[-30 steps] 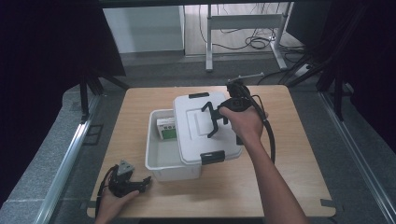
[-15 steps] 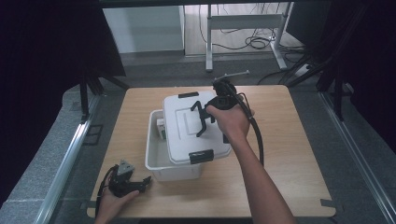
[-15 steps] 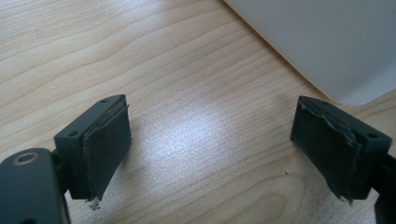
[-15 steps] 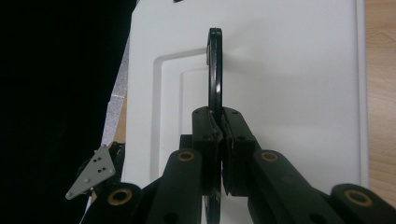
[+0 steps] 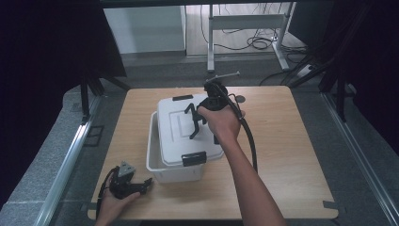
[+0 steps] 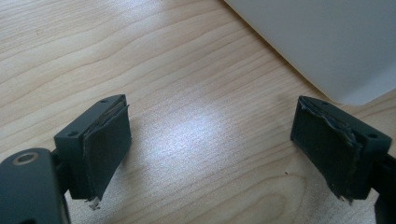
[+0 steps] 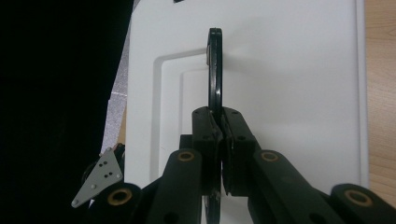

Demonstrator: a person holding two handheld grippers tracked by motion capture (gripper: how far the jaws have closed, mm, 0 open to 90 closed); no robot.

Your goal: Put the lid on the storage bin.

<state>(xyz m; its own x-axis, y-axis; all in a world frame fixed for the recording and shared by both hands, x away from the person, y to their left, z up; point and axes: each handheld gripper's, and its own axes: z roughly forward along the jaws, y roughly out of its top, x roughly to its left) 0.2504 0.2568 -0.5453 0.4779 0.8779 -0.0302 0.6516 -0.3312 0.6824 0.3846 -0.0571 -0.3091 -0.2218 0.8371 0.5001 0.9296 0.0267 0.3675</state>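
**A:** Status?

**B:** Right tongs (image 7: 219, 140) are clamped tight on the black handle (image 7: 214, 70) of the white lid (image 5: 181, 125). In the right gripper view the handle stands on edge between the pads, no gap visible. Lid sits centre of the high view, on top of the white bin (image 5: 162, 172), but skewed: its right side overhangs the bin, and the bin's left rim is exposed along the lid's left edge.

**A:** So not seated?

**B:** My read: no. It's over the bin but offset toward the right of the frame. Near latch (image 5: 194, 158) hangs at the lid's lower edge, far latch (image 5: 182, 98) at the top edge. I can't tell from here whether either one is engaged. I judge not.

**A:** Left side?

**B:** Left tongs (image 5: 143, 184) are spread wide with nothing between them, lying on the bench (image 5: 291, 155) at lower left of the high view, just beside the bin's near corner. In the left gripper view I see bare wood between the pads (image 6: 105, 147) and a corner of the bin at upper right.

**A:** Remaining?

**B:** I'd say the lid is lifted and held, placement partway. Left to do: slide it left to square with the rim, lower it, let go, then deal with both latches. Bin contents are hidden under the lid.
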